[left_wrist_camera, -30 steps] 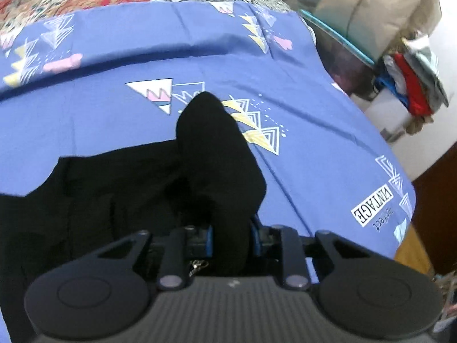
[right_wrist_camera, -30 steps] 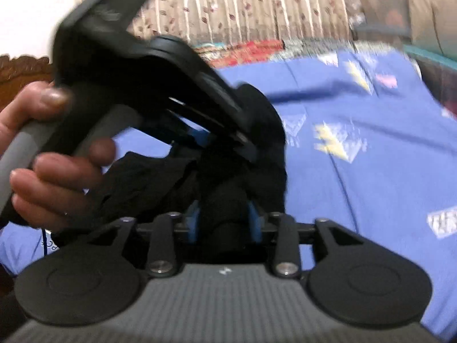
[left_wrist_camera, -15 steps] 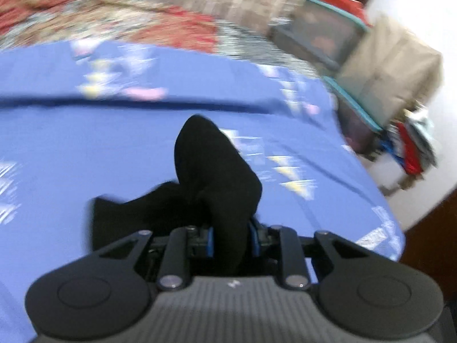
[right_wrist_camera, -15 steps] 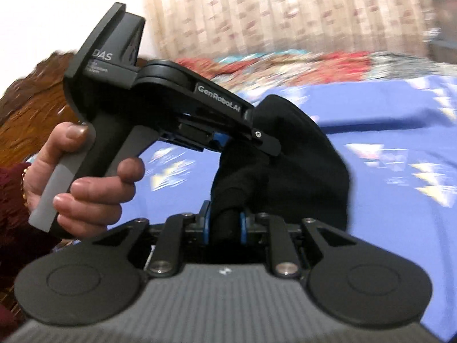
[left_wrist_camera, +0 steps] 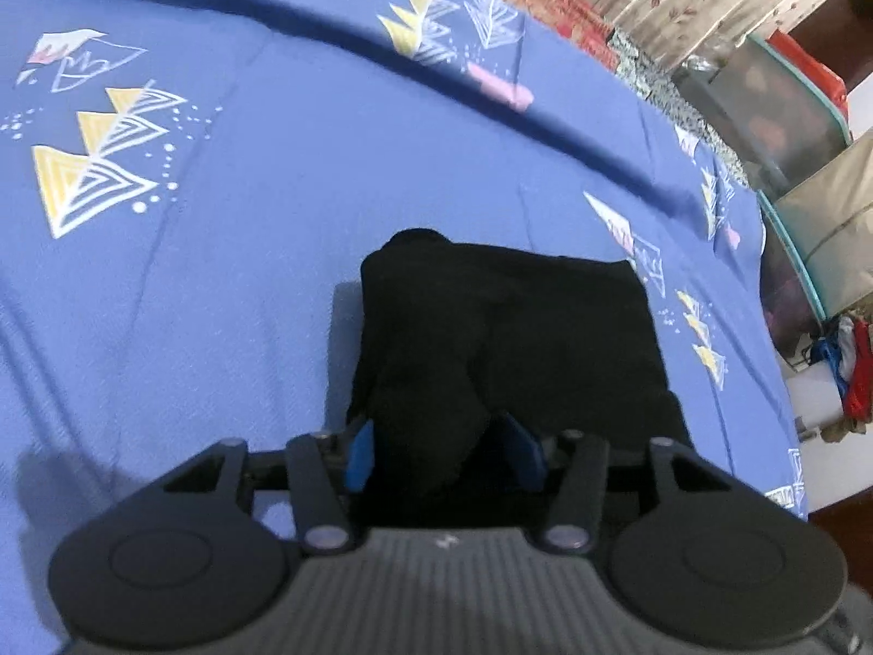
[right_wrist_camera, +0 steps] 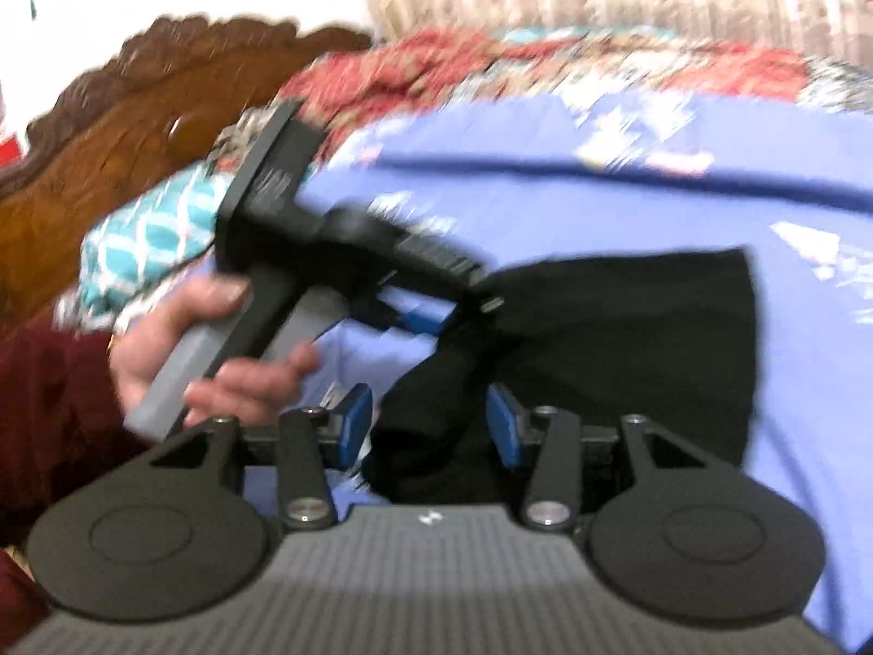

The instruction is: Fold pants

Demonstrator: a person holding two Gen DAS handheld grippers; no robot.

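On the blue bed sheet (left_wrist_camera: pixel 273 284), the black pants (left_wrist_camera: pixel 507 316) lie at frame centre as a compact folded rectangle. My left tool (left_wrist_camera: pixel 444 456) and right tool (right_wrist_camera: pixel 431 420) are opening, cloth slack between them; I judge folding nearly finished.

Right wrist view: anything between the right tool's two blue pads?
Yes: a bunched fold of the black pants sits between the right tool's pads, which are opening off it.
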